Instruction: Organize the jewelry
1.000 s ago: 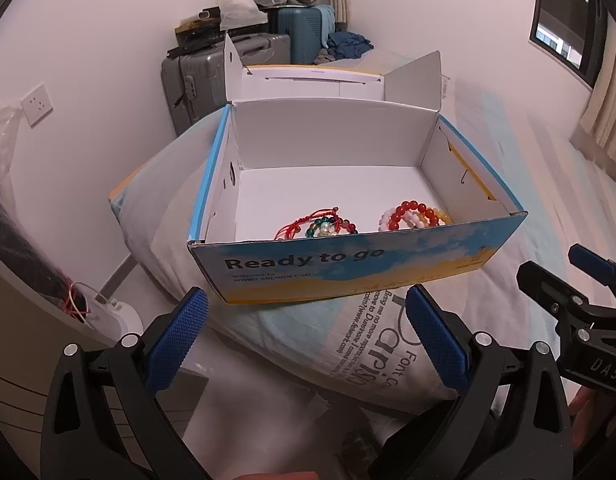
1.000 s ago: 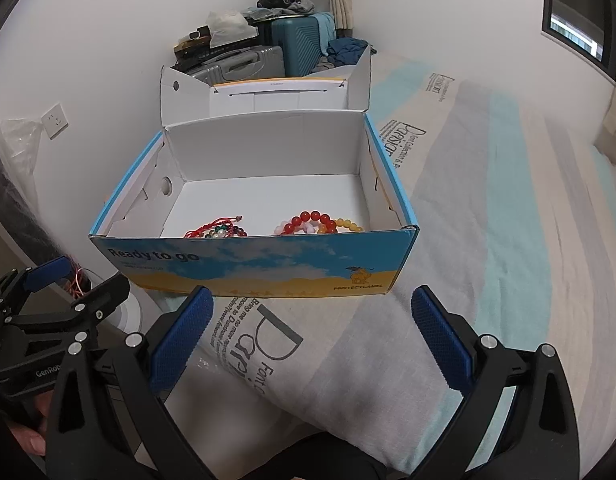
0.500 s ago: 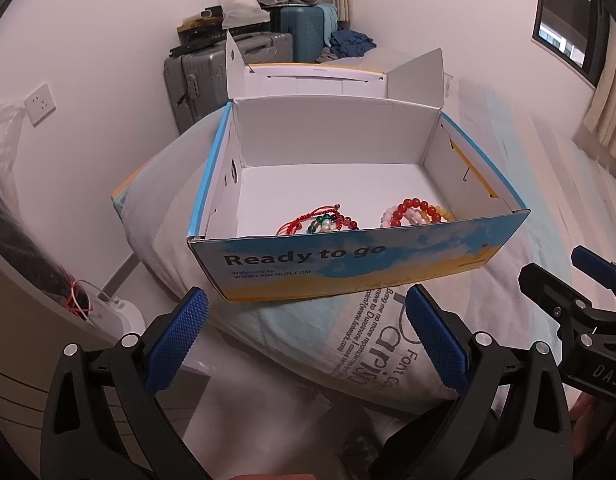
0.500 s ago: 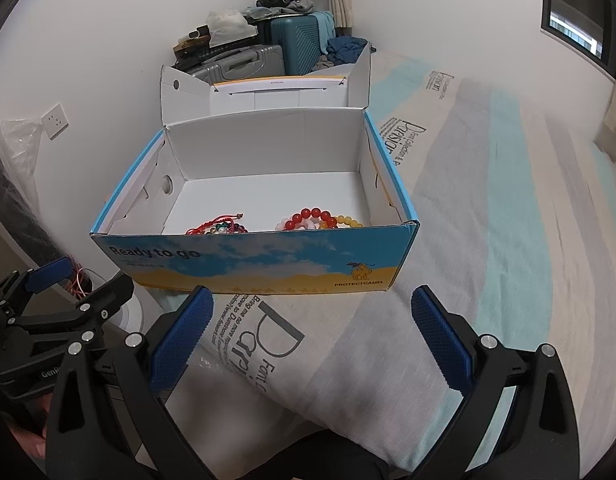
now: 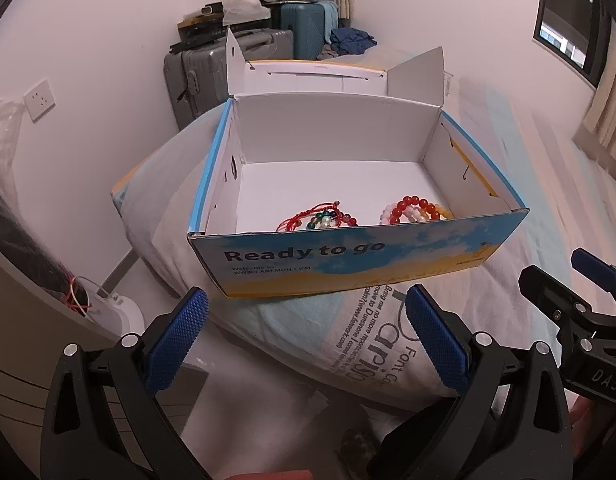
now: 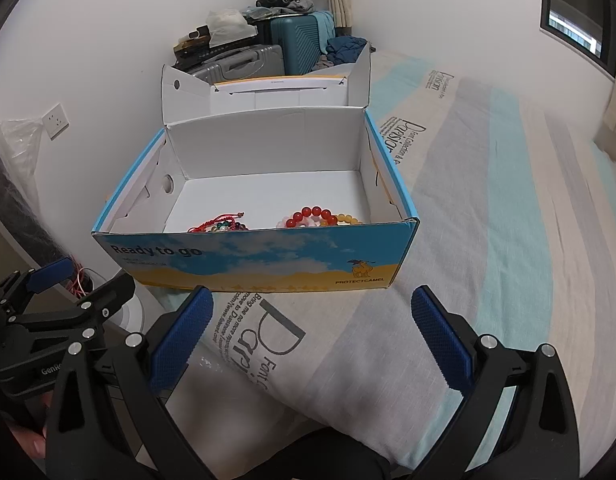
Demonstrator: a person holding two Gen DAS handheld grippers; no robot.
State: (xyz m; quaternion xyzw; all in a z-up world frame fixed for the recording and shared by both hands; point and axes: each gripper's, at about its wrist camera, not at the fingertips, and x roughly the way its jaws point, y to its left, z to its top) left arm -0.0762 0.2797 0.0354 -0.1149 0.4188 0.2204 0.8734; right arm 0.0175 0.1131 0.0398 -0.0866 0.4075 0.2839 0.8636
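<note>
Looking across the bed (image 6: 508,208), we see striped grey and pale-blue bedding with a printed pillow (image 6: 292,344) at the near edge. On the pillow sits an open cardboard box (image 5: 348,264), blue and yellow outside, white inside, lettered "Ready to go" on its front wall; its lid flap (image 5: 316,76) stands up behind. Against the far wall we note a grey suitcase (image 5: 196,76) and a teal suitcase (image 6: 298,40) with clutter piled on top. A wall socket (image 5: 39,98) shows at left.

Inside the box, on the floor close behind the front wall, lie two clusters of jewelry, apart from each other. To the left, a red cord bracelet (image 5: 314,218) tangled with green, white and dark red beads. To the right, a red bead bracelet (image 5: 412,206) lying with pale pink and yellow bead bracelets; we cannot tell exactly how many.

Both tools hang short of the box, over the pillow's near edge. Our left gripper (image 5: 306,332) has its jaws wide, nothing between them. Our right gripper (image 6: 312,330) likewise: jaws wide, holding nothing. Each gripper shows at the edge of the other's view.
</note>
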